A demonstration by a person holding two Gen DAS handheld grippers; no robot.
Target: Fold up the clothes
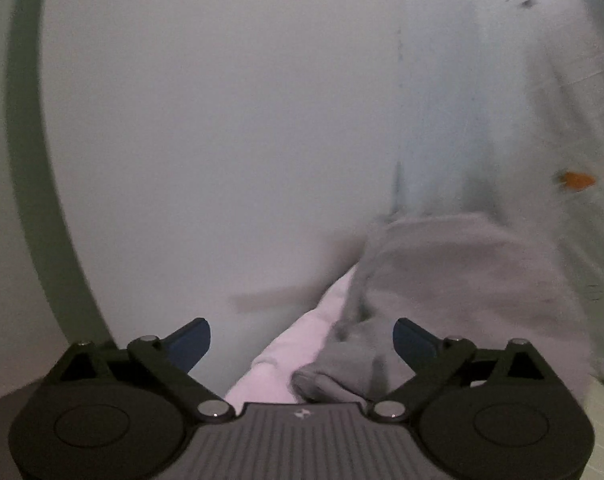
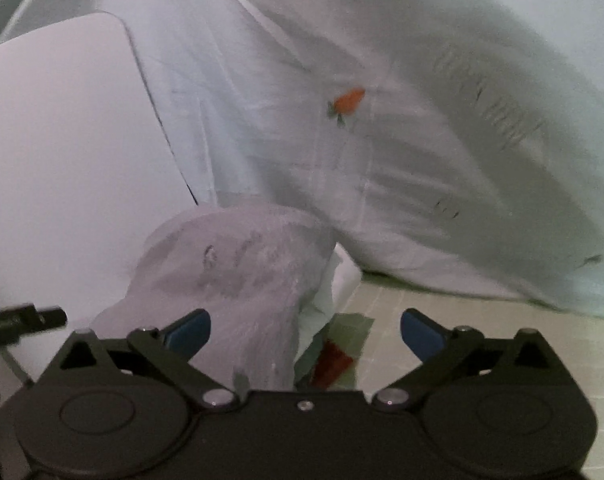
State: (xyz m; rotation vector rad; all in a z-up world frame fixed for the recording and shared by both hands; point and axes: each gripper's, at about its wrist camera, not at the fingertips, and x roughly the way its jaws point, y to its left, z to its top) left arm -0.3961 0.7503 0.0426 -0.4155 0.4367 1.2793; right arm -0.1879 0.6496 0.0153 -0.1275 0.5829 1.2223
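Left gripper (image 1: 302, 340) is standing wide, pads clear of the cloth. A grey garment (image 1: 461, 292) is lying bunched between and beyond its blue fingertips (image 1: 190, 340), with a pink piece (image 1: 294, 352) under its left edge, both on the white table (image 1: 222, 140). Right gripper (image 2: 305, 338) is also gaping, gripping nothing; the same grey garment (image 2: 238, 264) is sitting just ahead of its left finger. Behind, a white sheet (image 2: 401, 140) with an orange carrot print (image 2: 347, 101) is draping down. Both views are motion-blurred.

Dim room, pale surfaces

White tabletop (image 1: 202, 140) fills the left view; a squared, pale-green mat (image 2: 481, 340) lies at four o'clock in the right view.
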